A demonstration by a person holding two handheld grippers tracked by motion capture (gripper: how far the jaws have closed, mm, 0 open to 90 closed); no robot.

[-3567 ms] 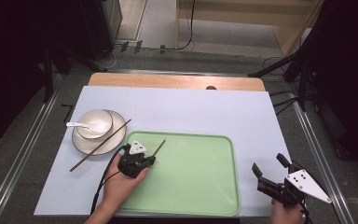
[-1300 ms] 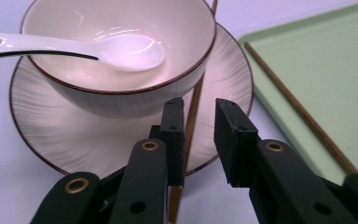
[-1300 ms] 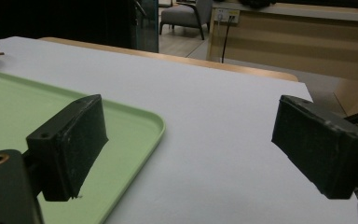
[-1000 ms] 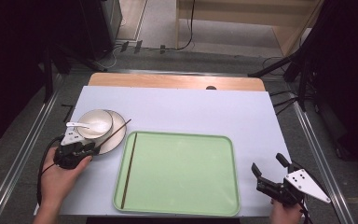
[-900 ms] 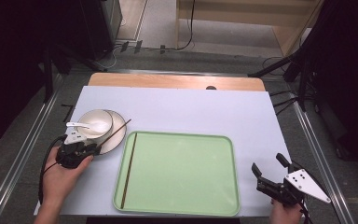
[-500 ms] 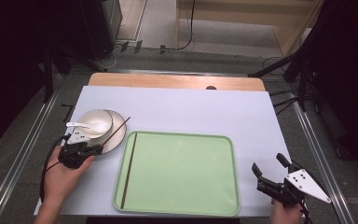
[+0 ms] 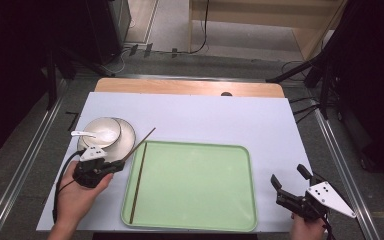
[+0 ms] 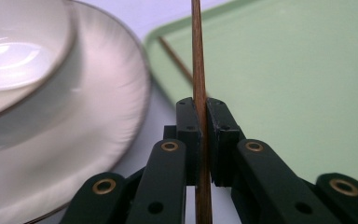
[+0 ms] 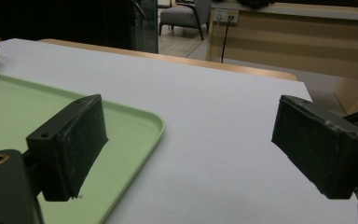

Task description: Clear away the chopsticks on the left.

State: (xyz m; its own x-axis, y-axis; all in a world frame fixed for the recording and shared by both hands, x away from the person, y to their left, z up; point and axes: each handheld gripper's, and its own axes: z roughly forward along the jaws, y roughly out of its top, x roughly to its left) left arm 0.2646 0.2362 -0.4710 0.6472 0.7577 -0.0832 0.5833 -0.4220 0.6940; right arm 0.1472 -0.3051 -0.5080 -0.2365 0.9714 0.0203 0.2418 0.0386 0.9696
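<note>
My left gripper (image 7: pixel 116 163) sits just in front of the white plate (image 7: pixel 126 139) and is shut on a brown chopstick (image 7: pixel 141 140); its jaws have just closed on it. In the left gripper view the chopstick (image 8: pixel 197 46) stands clamped between the two pads, gripper (image 8: pixel 200 109). It points up and right toward the tray's far-left corner. A second chopstick (image 7: pixel 138 182) lies in the green tray (image 7: pixel 195 195) along its left wall. My right gripper (image 7: pixel 287 174) rests open at the table's near right, gripper (image 9: pixel 191 140), with nothing between its pads.
A white bowl (image 7: pixel 104 133) with a white spoon (image 7: pixel 81 133) stands on the plate, left of the tray. A white sheet (image 7: pixel 205 120) covers the table. The tray's near-right corner (image 9: pixel 140 122) lies just left of the right gripper.
The left hand has slid right along the front of the plate toward the tray, and it now grips the chopstick, whose far end has shifted right. The right gripper has stayed still.
</note>
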